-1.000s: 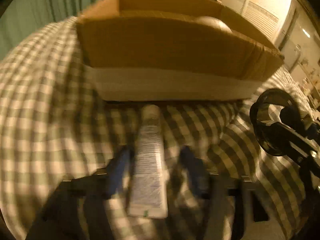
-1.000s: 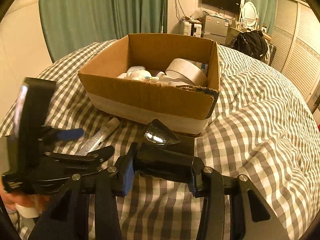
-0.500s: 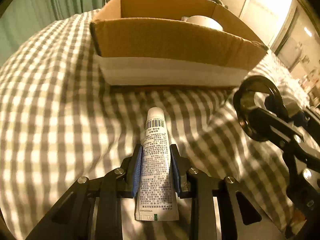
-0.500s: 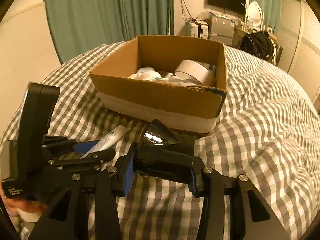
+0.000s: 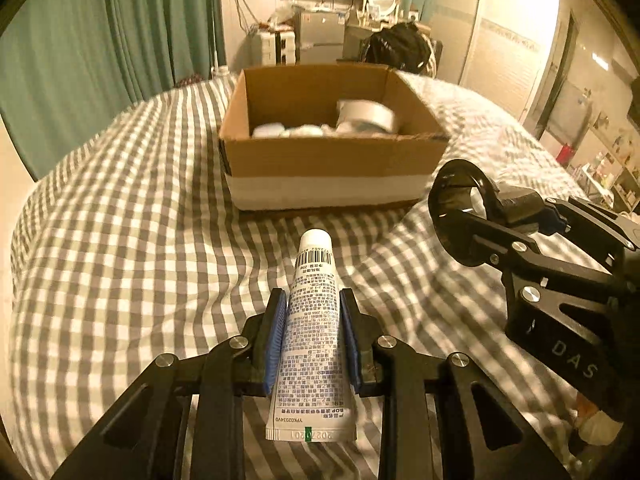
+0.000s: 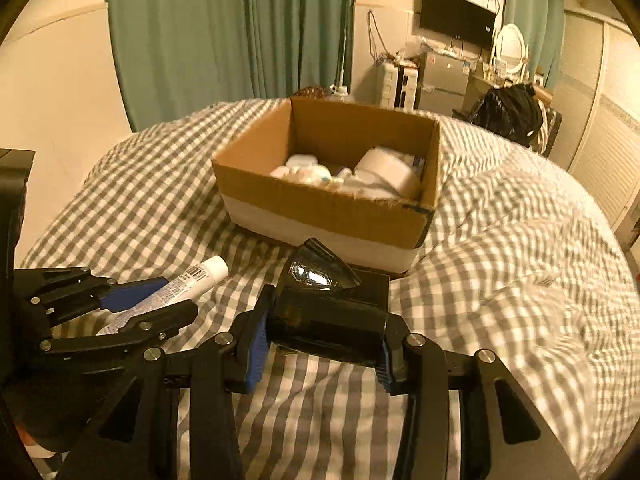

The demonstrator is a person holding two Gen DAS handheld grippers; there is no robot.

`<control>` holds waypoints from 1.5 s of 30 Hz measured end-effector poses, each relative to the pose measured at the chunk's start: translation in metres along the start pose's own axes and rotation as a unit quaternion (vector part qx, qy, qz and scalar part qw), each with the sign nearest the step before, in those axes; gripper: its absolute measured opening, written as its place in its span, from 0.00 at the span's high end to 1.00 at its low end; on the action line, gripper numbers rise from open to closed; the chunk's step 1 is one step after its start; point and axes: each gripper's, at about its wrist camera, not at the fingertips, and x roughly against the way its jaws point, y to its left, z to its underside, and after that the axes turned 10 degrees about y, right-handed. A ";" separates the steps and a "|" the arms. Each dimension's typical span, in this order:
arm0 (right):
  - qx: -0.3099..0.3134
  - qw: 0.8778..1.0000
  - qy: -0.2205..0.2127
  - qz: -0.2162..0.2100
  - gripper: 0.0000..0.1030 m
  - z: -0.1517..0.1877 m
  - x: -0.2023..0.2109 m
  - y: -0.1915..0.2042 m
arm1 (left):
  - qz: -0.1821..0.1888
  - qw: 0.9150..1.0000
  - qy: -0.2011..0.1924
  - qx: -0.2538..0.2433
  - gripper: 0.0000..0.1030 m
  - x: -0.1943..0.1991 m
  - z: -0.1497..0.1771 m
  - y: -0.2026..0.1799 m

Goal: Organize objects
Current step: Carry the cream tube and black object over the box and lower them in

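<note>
My left gripper is shut on a white printed tube and holds it above the checked bedcover, cap pointing at the cardboard box. The tube also shows in the right wrist view. My right gripper is shut on a black flashlight-like object with a shiny lens, held in front of the box. That object shows in the left wrist view at the right. The box holds a roll of tape and several white items.
The grey-and-white checked bedcover covers the bed. Green curtains hang behind. A black bag, a small fridge and a wall TV stand at the far end. A slatted wardrobe is at the right.
My left gripper closed on the tube and lifted it off the bedcover. Both grippers rose and pulled back, so the box looks farther and its inside shows.
</note>
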 end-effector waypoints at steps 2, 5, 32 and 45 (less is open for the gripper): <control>0.002 1.000 -0.009 0.003 0.59 0.000 0.013 0.002 | 0.004 1.000 -0.009 0.005 0.74 0.010 0.001 -0.007; 0.005 1.000 -0.025 0.009 0.59 0.000 0.034 0.005 | 0.012 1.000 -0.024 0.008 0.74 0.028 0.001 -0.009; 0.022 0.986 -0.162 0.026 0.59 -0.128 0.112 -0.014 | -0.004 0.987 -0.162 -0.004 0.74 0.101 -0.156 0.002; 0.010 0.991 -0.132 0.017 0.59 -0.201 0.023 -0.052 | -0.009 0.990 -0.142 -0.006 0.74 0.016 -0.239 0.016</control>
